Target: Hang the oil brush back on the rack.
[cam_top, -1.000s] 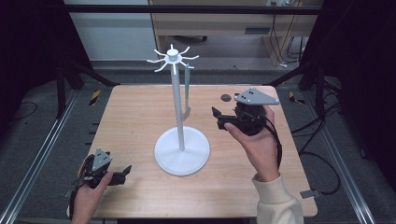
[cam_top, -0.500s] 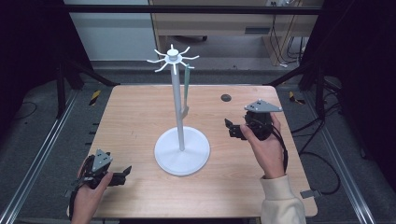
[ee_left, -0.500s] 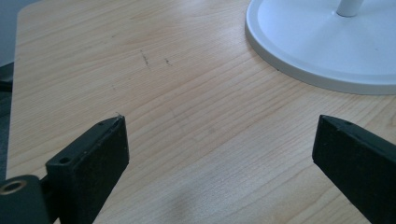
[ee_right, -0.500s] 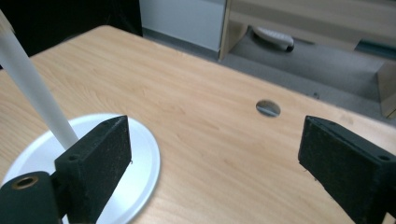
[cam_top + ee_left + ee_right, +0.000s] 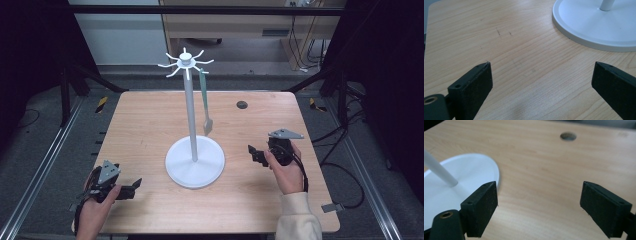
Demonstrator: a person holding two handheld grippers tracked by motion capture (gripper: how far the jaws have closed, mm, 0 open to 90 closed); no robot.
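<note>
A white stand (image 5: pixel 194 161) with a tall pole and hooked arms at the top rises from the middle of the wooden table (image 5: pixel 145 125). A green spatula-like utensil (image 5: pixel 205 102) hangs from one arm. My left gripper (image 5: pixel 134 186) rests near the table's front left corner, open and holding nothing; the stand's round base (image 5: pixel 596 27) lies ahead of it. To the right of the base my right gripper (image 5: pixel 252 152) is open and empty, low over the table, with the base (image 5: pixel 461 182) and pole at its left.
A small dark hole (image 5: pixel 242 104) marks the table at the back right, also seen as the hole (image 5: pixel 568 136) ahead of the right gripper. Metal rails run along both sides of the table, and cables lie on the floor at the right.
My right gripper has come down and toward the front, from beside the hanging utensil to low over the table right of the base. The left gripper has stayed put.
</note>
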